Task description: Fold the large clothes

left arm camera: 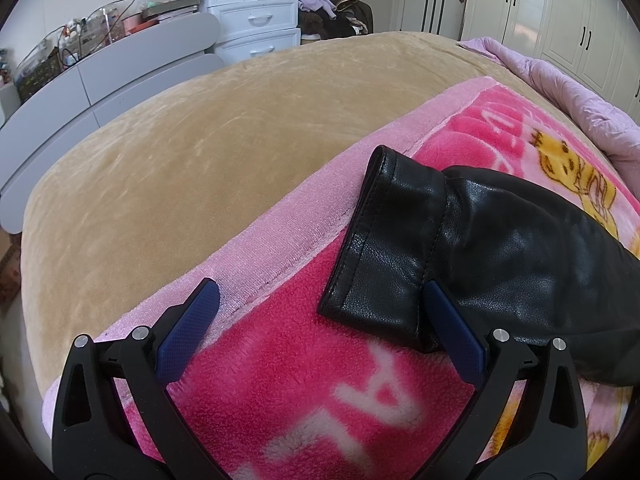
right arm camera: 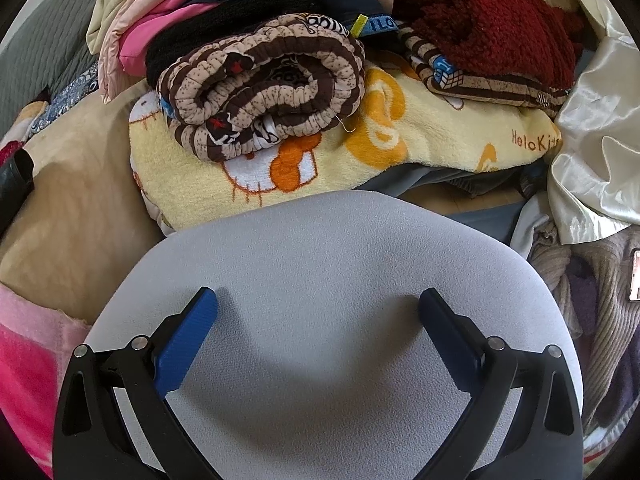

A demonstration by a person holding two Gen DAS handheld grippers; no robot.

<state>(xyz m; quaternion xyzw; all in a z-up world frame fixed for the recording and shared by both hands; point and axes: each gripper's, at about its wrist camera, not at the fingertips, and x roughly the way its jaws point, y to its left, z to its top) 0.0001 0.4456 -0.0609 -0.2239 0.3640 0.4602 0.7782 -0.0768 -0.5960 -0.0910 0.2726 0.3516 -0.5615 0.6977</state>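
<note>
Reaching for the cuff of the black leather jacket (left arm camera: pixel 496 248) looks like the step in hand: the left gripper (left arm camera: pixel 320 300) hangs with its jaws spread wide and nothing between them, the cuff end of the sleeve (left arm camera: pixel 384 248) lying at 1 o'clock from it, and its right-hand finger (left arm camera: pixel 452 332) just beside or touching the sleeve near the cuff seam. The sleeve rests flat on the pink fleece blanket (left arm camera: pixel 280 360), which is spread over the tan bed cover (left arm camera: pixel 180 168); the rest of the jacket runs off toward 3 o'clock and its body is out of view.

The right gripper (right arm camera: pixel 318 308) is also wide open and empty, hovering over a rounded grey board (right arm camera: pixel 320 264), with a heap of other textiles at 12 o'clock: a brown striped roll (right arm camera: pixel 272 84), a yellow cartoon blanket (right arm camera: pixel 400 140) and a dark red knit (right arm camera: pixel 488 20).

To do this well, I would shift the left gripper toward 2 o'clock so both fingers straddle the cuff edge, then close on the 2 layers of leather alone, keeping the lower finger from catching the fleece. Leather is stiff and slick, so a bite well inside the hem should hold better than one on the rim. The right gripper is far from the garment and would need to come across before any fold
</note>
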